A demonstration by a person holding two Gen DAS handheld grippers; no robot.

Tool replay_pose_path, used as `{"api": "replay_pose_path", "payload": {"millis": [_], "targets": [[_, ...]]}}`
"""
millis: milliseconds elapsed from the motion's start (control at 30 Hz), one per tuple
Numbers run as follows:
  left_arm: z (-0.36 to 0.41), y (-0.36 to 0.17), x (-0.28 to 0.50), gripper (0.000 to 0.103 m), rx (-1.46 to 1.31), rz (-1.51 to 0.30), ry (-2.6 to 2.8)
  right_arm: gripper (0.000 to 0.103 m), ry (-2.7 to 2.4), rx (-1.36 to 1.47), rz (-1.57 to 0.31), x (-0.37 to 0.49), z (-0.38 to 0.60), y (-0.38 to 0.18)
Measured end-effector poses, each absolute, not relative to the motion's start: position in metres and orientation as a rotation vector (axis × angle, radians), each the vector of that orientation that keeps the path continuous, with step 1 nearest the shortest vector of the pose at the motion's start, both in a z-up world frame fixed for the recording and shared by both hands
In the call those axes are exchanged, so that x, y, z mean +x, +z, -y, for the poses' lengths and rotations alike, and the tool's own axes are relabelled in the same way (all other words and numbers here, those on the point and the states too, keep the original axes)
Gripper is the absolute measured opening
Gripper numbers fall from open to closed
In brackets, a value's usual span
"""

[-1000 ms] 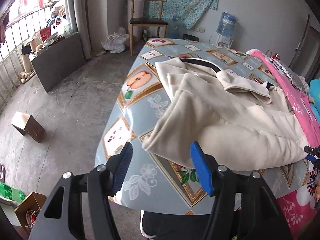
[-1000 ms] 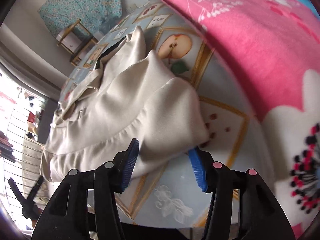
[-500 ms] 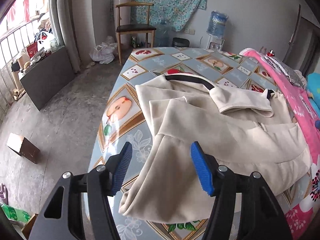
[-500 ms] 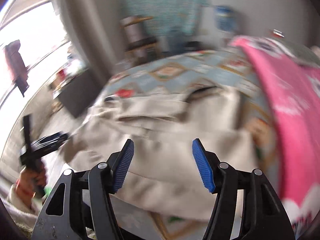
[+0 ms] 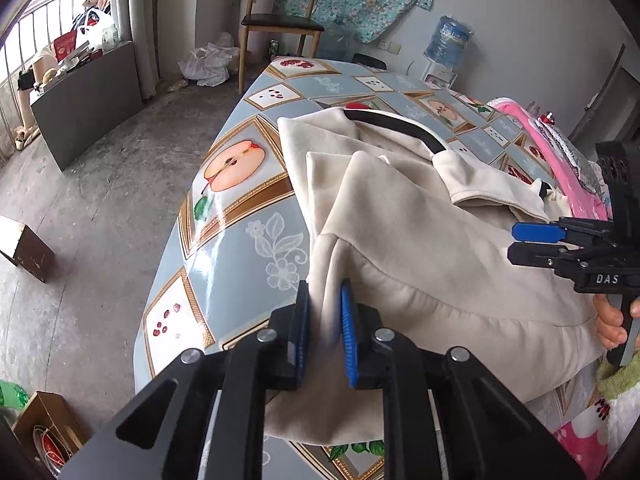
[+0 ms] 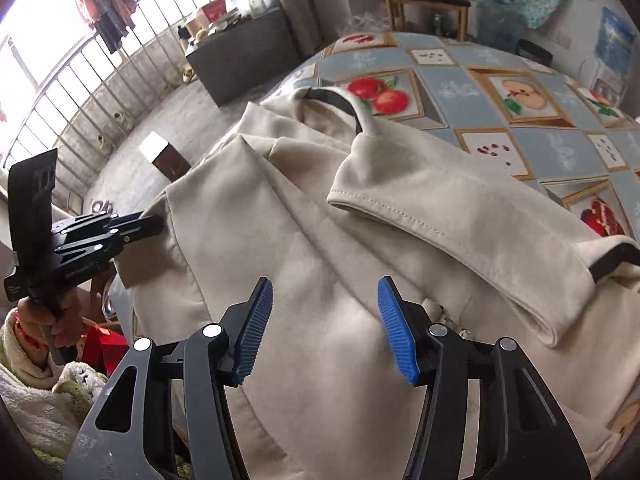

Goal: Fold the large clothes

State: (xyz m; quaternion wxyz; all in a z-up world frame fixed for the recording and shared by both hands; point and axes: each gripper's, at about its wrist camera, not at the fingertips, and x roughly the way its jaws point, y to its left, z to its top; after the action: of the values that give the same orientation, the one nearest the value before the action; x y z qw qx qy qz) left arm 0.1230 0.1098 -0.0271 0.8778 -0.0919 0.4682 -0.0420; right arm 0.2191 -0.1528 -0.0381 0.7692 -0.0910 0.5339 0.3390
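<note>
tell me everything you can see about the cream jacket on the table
The cream jacket is soft, fleece-like fabric with black trim along the collar and a stitched hem. It lies rumpled and partly folded on the fruit-patterned tablecloth, near the table's edge. The left gripper has just closed its jaws on a fold at its edge. The right gripper hovers open above its middle.

White letters "DAS" readable on black body of right gripper (image 5: 532,240), left wrist view. No other legible text.
</note>
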Motion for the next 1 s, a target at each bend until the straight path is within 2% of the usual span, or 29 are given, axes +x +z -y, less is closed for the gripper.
{"api": "replay_pose_path", "payload": {"millis": [167, 200, 300, 333, 533, 867, 967, 1000], "targets": [[-0.108, -0.028, 0.116, 0.013, -0.162, -0.973, -0.077, 0.043, 0.711, -0.356, -1.174, 0.209, 0.138, -0.050], [-0.110, -0.028, 0.114, 0.013, -0.164, -0.973, -0.076, 0.037, 0.697, -0.374, -1.170, 0.207, 0.136, -0.049], [-0.112, -0.029, 0.111, 0.013, -0.172, -0.974, -0.074, 0.008, 0.675, -0.406, -1.159, 0.198, 0.133, -0.045], [-0.113, -0.030, 0.110, 0.013, -0.177, -0.974, -0.075, 0.004, 0.666, -0.427, -1.137, 0.195, 0.131, -0.042], [-0.117, -0.020, 0.114, 0.013, -0.205, -0.961, -0.107, 0.002, 0.559, -0.471, -0.974, 0.196, 0.127, -0.002], [-0.112, -0.027, 0.123, 0.015, -0.145, -0.986, -0.082, 0.003, 0.543, -0.425, -1.088, 0.222, 0.129, -0.043], [-0.110, -0.029, 0.123, 0.015, -0.124, -0.984, -0.066, 0.009, 0.574, -0.331, -1.104, 0.226, 0.134, -0.032], [-0.110, -0.029, 0.123, 0.014, -0.117, -0.982, -0.060, 0.017, 0.609, -0.288, -1.101, 0.227, 0.135, -0.025]]}}
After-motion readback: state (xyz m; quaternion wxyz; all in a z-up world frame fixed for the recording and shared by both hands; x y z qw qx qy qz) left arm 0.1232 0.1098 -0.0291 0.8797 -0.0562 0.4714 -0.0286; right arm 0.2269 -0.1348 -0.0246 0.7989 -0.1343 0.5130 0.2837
